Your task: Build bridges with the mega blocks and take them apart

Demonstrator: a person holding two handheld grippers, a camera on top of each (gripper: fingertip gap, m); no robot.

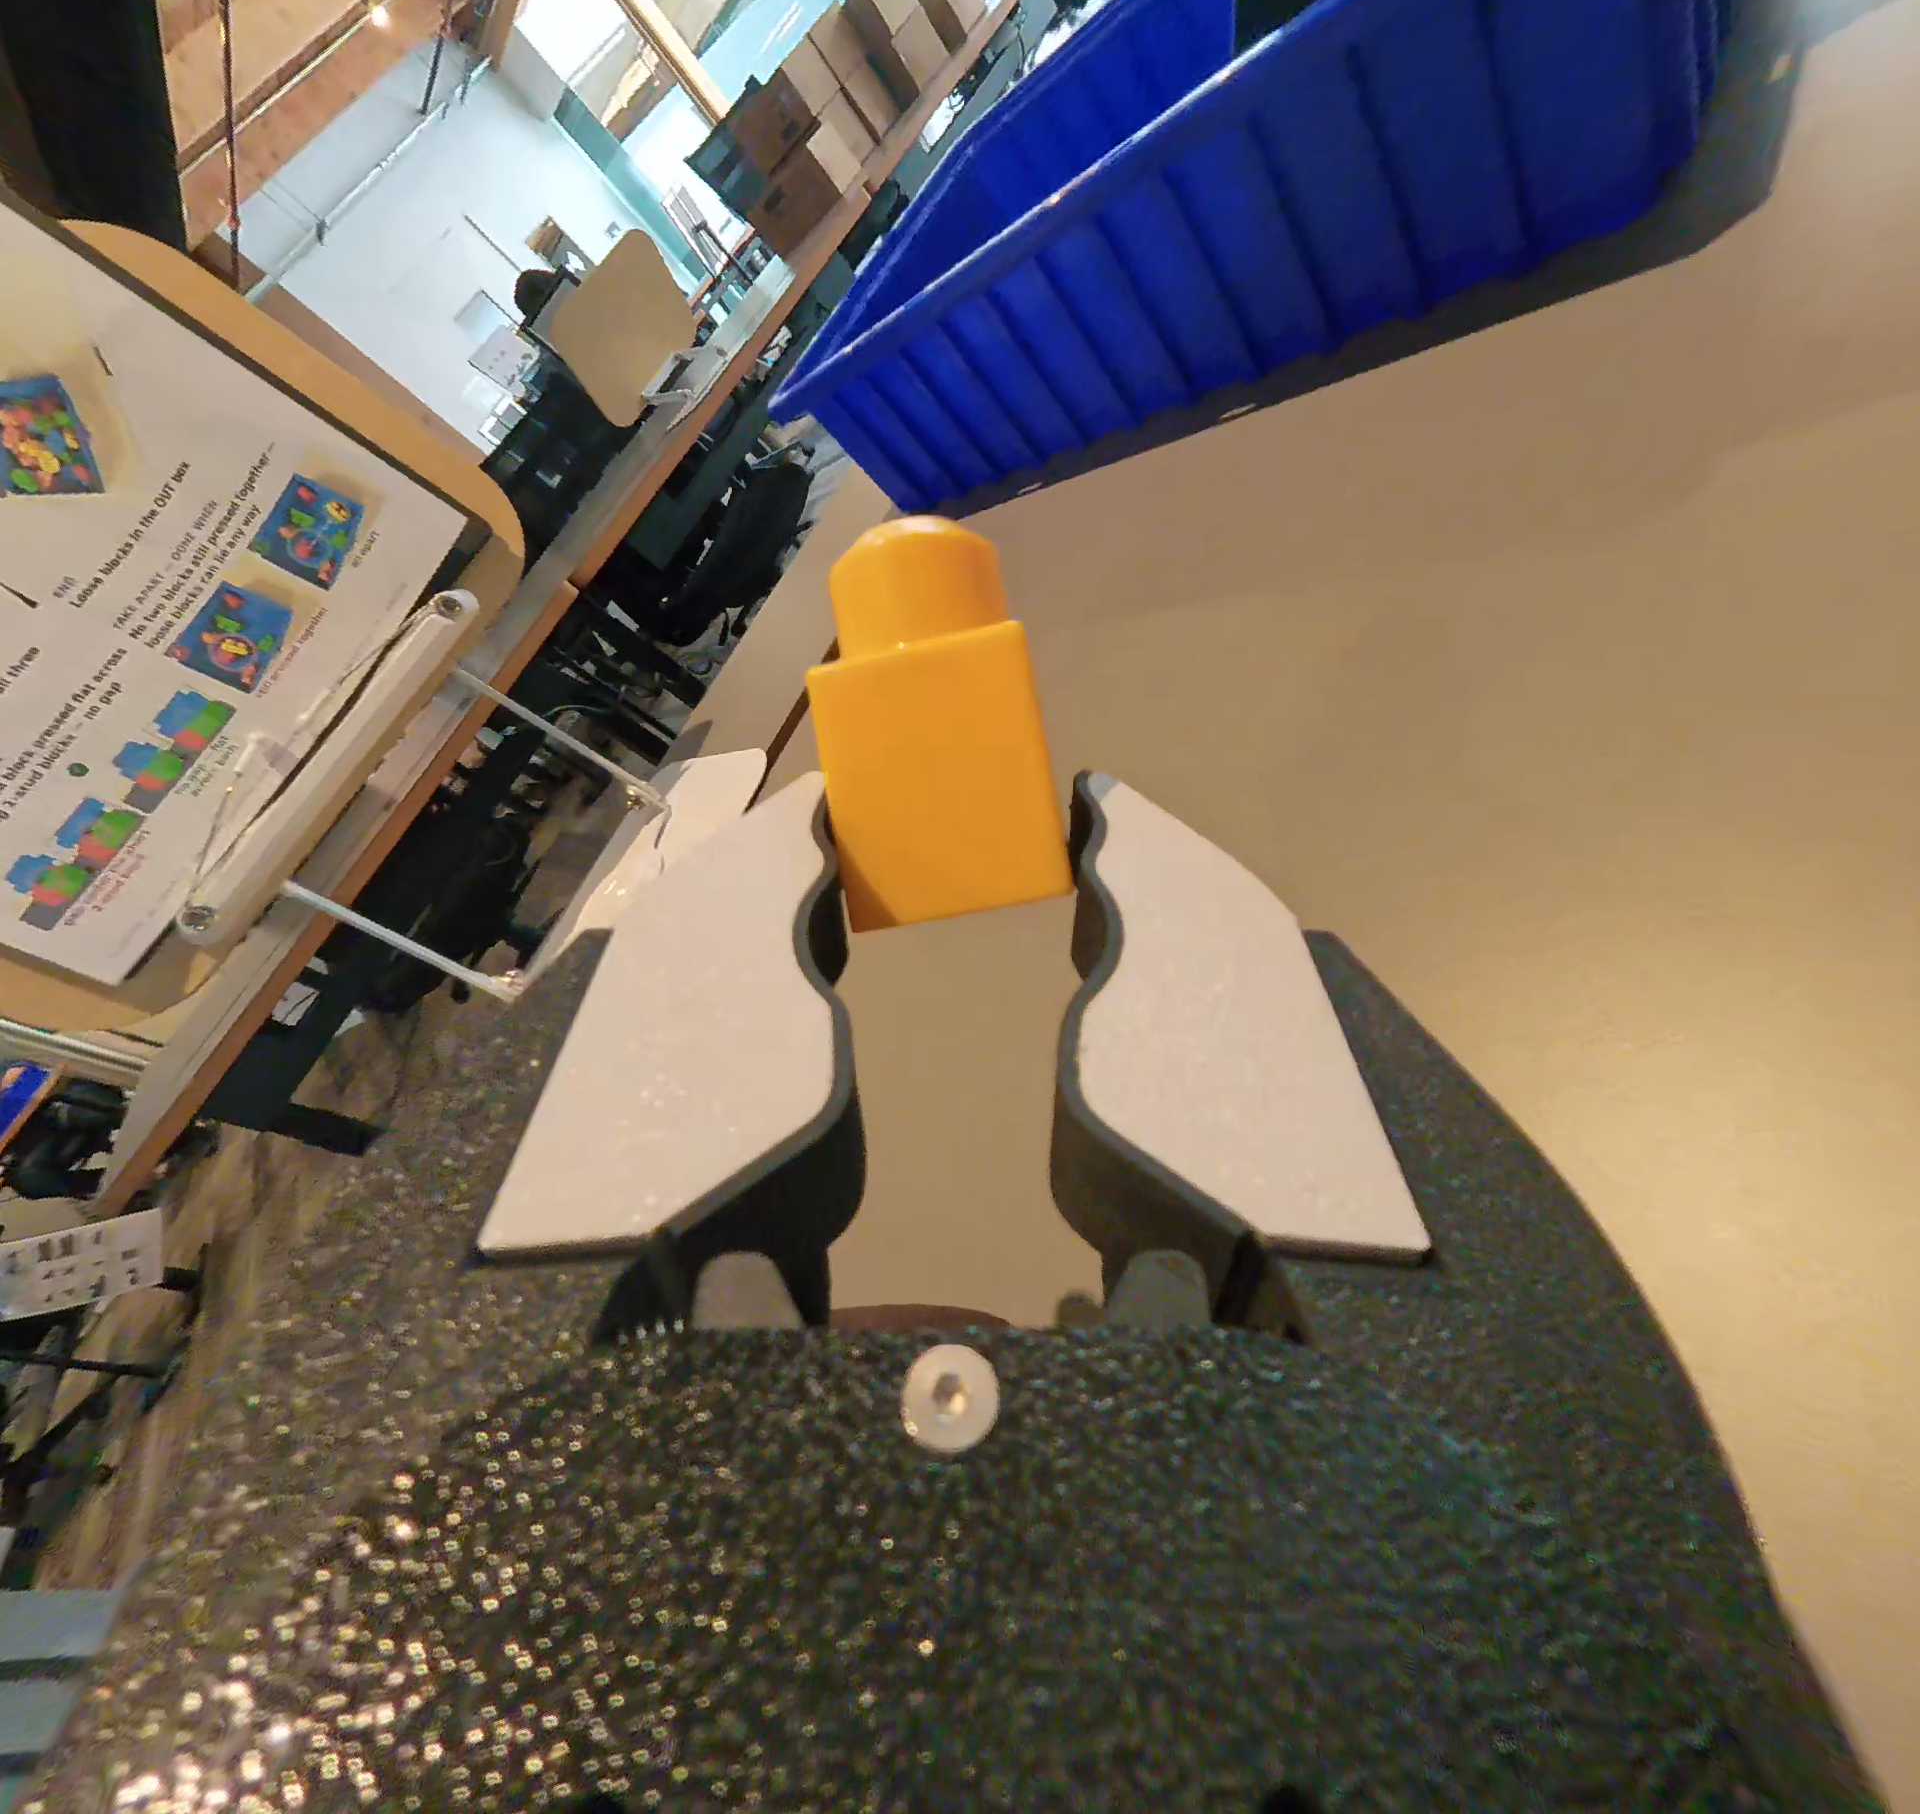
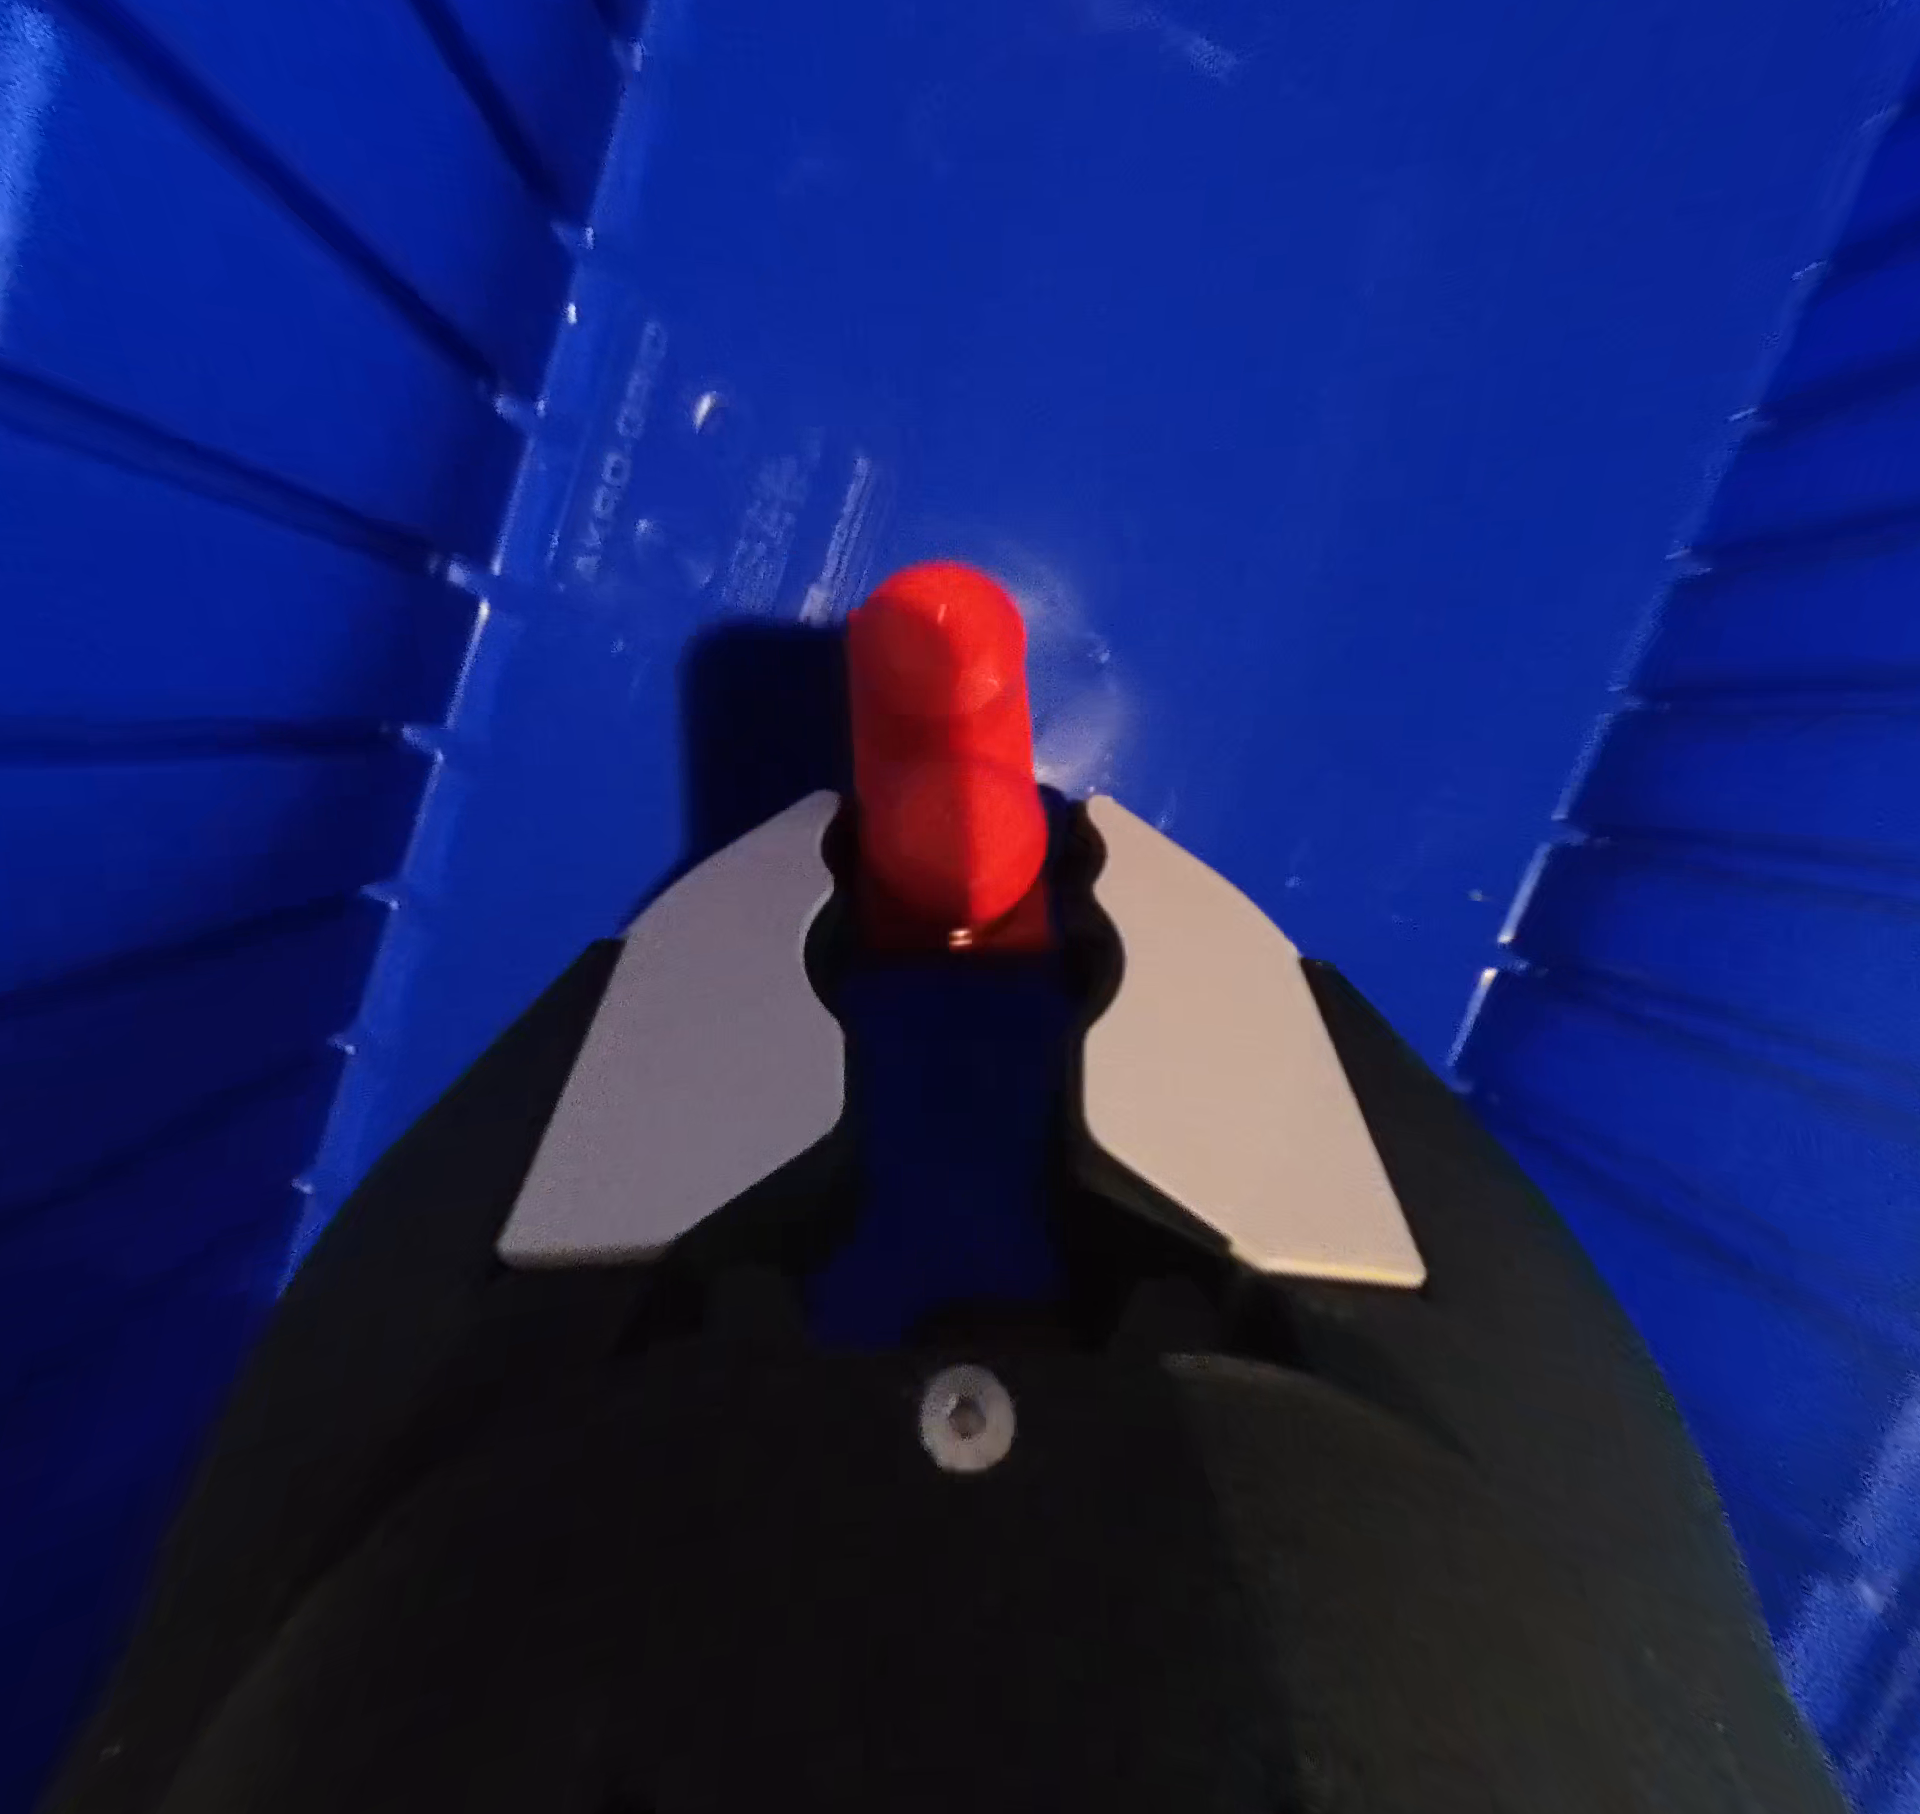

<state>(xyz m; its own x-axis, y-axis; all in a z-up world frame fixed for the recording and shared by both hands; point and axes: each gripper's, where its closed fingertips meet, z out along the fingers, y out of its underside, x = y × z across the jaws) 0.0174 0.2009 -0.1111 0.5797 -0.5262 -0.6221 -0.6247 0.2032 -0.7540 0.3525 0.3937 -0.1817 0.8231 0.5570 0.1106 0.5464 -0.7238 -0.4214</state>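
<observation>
Left gripper [image 1: 951, 855] clamped on orange one-stud block [image 1: 935, 767] near table [image 1: 1455, 829] edge. Right gripper [image 2: 951, 871] pinching red block [image 2: 940, 756] inside blue bin [image 2: 1247, 258]. Probably light, rigid, slick: best gripped on flat sides.

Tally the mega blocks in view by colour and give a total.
Orange block, held in the left hand-held gripper: 1
Red block, held in the right hand-held gripper: 1
Total: 2

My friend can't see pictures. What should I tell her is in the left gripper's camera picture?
The left gripper pinches a yellow one-stud block between its two grey fingers. It is held over a beige table, with a big blue ribbed bin behind and an instruction sheet on a board at the left.
</observation>
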